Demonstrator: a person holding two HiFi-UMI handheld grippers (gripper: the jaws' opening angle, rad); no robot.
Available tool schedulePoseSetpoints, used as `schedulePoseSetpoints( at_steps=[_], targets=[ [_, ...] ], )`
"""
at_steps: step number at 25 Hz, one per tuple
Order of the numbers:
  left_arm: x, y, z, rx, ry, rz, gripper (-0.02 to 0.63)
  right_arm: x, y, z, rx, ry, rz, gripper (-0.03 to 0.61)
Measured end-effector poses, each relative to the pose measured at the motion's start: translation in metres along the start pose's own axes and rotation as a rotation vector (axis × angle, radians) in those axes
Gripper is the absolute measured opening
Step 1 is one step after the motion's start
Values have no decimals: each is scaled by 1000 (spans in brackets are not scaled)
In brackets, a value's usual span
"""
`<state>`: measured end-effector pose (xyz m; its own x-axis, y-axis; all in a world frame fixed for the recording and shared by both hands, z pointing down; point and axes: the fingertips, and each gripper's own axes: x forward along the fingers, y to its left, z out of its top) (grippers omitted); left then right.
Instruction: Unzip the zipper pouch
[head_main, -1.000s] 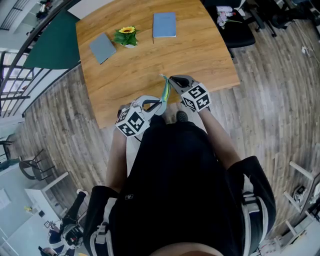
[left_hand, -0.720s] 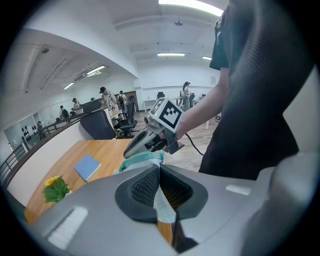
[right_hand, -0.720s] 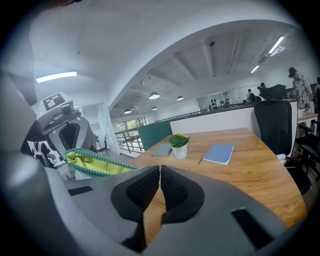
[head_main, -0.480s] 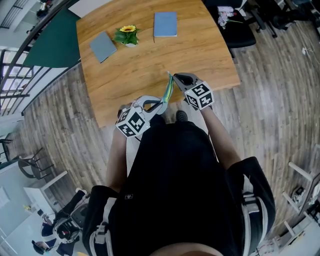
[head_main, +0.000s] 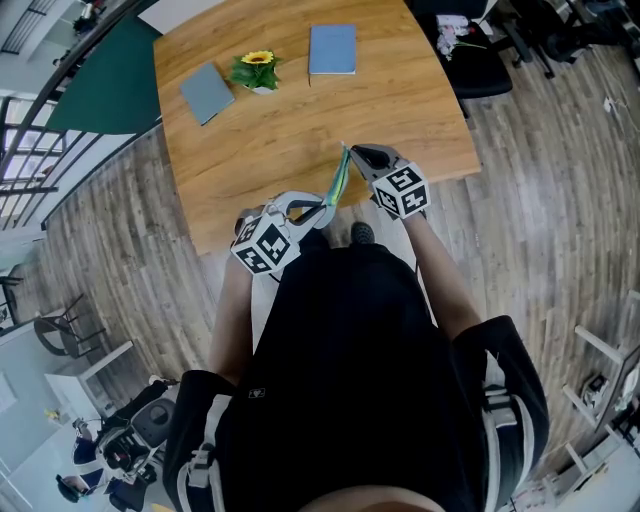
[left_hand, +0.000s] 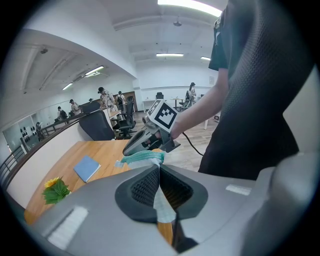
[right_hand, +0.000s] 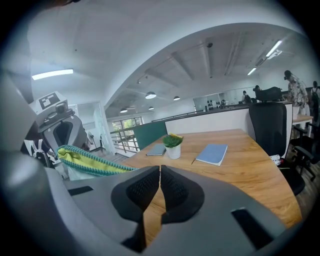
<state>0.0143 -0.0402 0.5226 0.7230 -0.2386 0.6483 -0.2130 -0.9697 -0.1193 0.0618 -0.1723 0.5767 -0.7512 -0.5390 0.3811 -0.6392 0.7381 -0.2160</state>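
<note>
- Zipper pouch (head_main: 337, 180) was seen lifted off the table (head_main: 400, 100), stretched between the two grippers above the near edge, just in front of the person's body.
- Left gripper (left_hand: 159, 182): jaws were found pressed together on a pale fabric corner of the pouch; the cloth was seen running through the pads and out below them.
- Right gripper (right_hand: 160, 186): jaws were found closed to a hairline. The pouch's far end was seen meeting their tips in the head view. The exact piece nipped was too small to be made out.
- Pouch colours were noted in the right gripper view: a teal edge over a yellow-green side, passing to the left of the jaws.
- The pouch was held edge-up, its long side slanting from the left gripper away towards the right gripper.
- On the far part of the table were recorded a blue notebook (head_main: 331, 49), a grey notebook (head_main: 205, 94) and a small potted plant (head_main: 254, 72) with a yellow flower between them, all well apart from the pouch.
- A black office chair (head_main: 470, 60) was noted beside the table's far right corner.
</note>
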Motion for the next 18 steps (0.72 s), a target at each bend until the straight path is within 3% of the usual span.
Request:
schedulePoseSetpoints(
  at_steps=[18],
  targets=[
    [-9,9,0,2,-11,-12,5,3,-12,3,18,-11,-32,14]
  ],
)
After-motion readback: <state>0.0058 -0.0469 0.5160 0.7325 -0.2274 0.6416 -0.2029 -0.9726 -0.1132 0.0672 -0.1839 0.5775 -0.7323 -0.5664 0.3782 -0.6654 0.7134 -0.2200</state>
